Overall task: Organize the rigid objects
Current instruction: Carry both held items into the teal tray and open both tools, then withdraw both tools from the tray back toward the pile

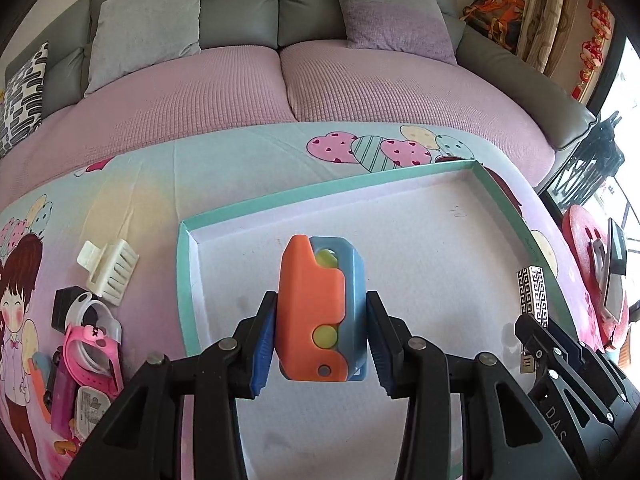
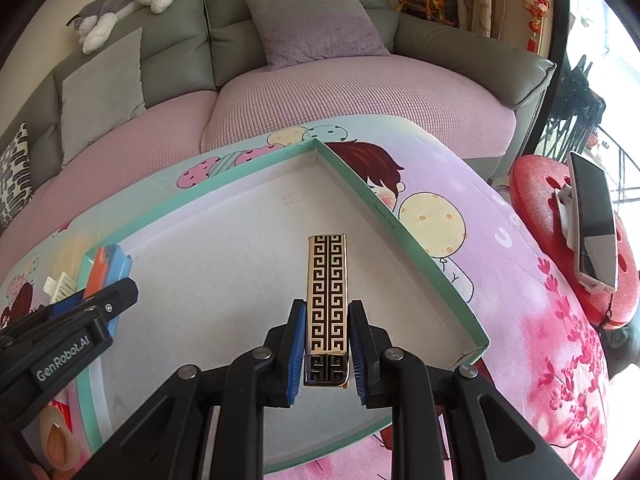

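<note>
left claw (image 1: 320, 336) clamped toy (image 1: 322, 308), right claw (image 2: 325, 354) clamped bar (image 2: 326, 304), over tray (image 1: 188, 264)
both looked light, stiff, slick; gripped mid-sides.

The toy (image 1: 322, 308) over the tray (image 1: 188, 280) looks like smooth matt plastic, orange and blue. The tray looks like cardboard, matt white inside, with a little rough grain. The patterned bar (image 2: 326, 300) above the tray is shiny, gold and black. The cloth (image 2: 520, 280) under the tray is soft printed fabric. The sofa seat (image 1: 200, 96) behind the tray is bumpy woven cloth.
</note>
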